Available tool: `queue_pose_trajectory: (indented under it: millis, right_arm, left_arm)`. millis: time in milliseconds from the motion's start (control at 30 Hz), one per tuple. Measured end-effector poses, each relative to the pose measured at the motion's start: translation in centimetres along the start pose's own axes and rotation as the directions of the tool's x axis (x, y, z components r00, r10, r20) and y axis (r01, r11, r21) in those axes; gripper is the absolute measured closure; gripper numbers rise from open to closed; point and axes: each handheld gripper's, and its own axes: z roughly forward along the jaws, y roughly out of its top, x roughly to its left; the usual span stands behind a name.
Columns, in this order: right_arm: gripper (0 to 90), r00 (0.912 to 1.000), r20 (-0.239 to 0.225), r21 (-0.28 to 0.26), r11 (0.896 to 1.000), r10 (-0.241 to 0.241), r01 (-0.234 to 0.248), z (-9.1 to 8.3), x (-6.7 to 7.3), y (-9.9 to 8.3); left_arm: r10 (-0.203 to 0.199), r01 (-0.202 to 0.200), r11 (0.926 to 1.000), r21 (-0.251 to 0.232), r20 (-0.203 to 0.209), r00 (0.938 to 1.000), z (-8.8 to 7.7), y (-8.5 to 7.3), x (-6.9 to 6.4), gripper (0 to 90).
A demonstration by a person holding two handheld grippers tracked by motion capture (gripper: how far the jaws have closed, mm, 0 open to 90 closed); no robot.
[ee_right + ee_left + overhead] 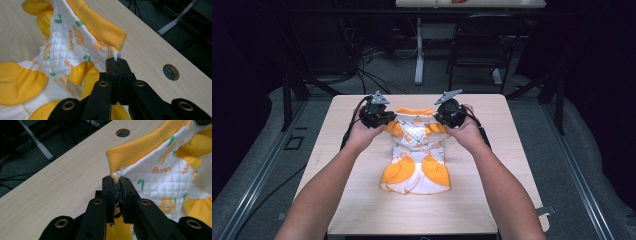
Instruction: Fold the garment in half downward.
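A small white quilted garment point(417, 150) with orange trim and a flower print lies in the middle of the wooden table point(362, 200). My left gripper point(384, 120) is shut on the garment's far left corner, just below the orange ribbed band point(135, 150); the cloth point(160, 177) is pinched between the black jaws of the left gripper point(117, 180). My right gripper point(439, 119) is shut on the far right corner, where a tip of white cloth point(115, 54) pokes from the closed jaws of the right gripper point(116, 61). The far edge hangs lifted between both grippers.
A round cable hole point(122, 132) lies in the tabletop near the far edge, and another round hole point(171, 72) shows in the right gripper view. Beyond the table stand a black chair point(484, 45) and a white desk leg point(419, 50) on a floor with cables.
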Motion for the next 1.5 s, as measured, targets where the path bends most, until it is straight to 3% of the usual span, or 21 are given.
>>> queue_pose_trajectory:
  millis: [167, 600, 800, 933, 1300, 1500]
  right_arm:
    - [89.6, 0.9993, 0.01, 0.027, 0.999, -0.036, 0.035, 0.4, 0.4, -0.2]
    - [89.6, 0.9984, 0.017, 0.018, 0.998, -0.055, 0.054, 0.1, 0.7, -0.2]
    - [89.5, 0.9982, 0.017, 0.012, 0.998, -0.057, 0.057, 0.1, 1.1, -0.6]
    - [89.4, 0.9958, 0.015, 0.028, 0.996, -0.09, 0.089, 0.1, 1.7, -1.4]
    - [89.3, 0.9912, -0.034, 0.017, 0.992, -0.128, 0.129, -0.5, 3.3, -3.7]
    - [89.3, 0.9884, -0.049, 0.013, 0.989, -0.144, 0.144, -0.8, 4.2, -4.5]
  left_arm:
    - [0.023, -0.023, 0.9996, 0.014, -0.009, 0.9997, 0.1, -0.1, -0.2, 83.9]
    - [0.035, -0.035, 0.9993, 0.011, -0.011, 0.9993, -0.2, -0.2, -0.4, 84.1]
    - [0.05, -0.05, 0.9986, 0.018, 0.003, 0.9987, -0.4, -0.6, -0.9, 84.1]
    - [0.054, -0.054, 0.9984, 0.012, 0.024, 0.9982, -0.5, -1.3, -1.3, 84.0]
    - [0.083, -0.084, 0.9964, 0.009, 0.09, 0.9925, -1.2, -3.5, -2.7, 84.0]
    - [0.098, -0.099, 0.995, 0.009, 0.098, 0.9903, -1.4, -4.1, -3.3, 84.0]
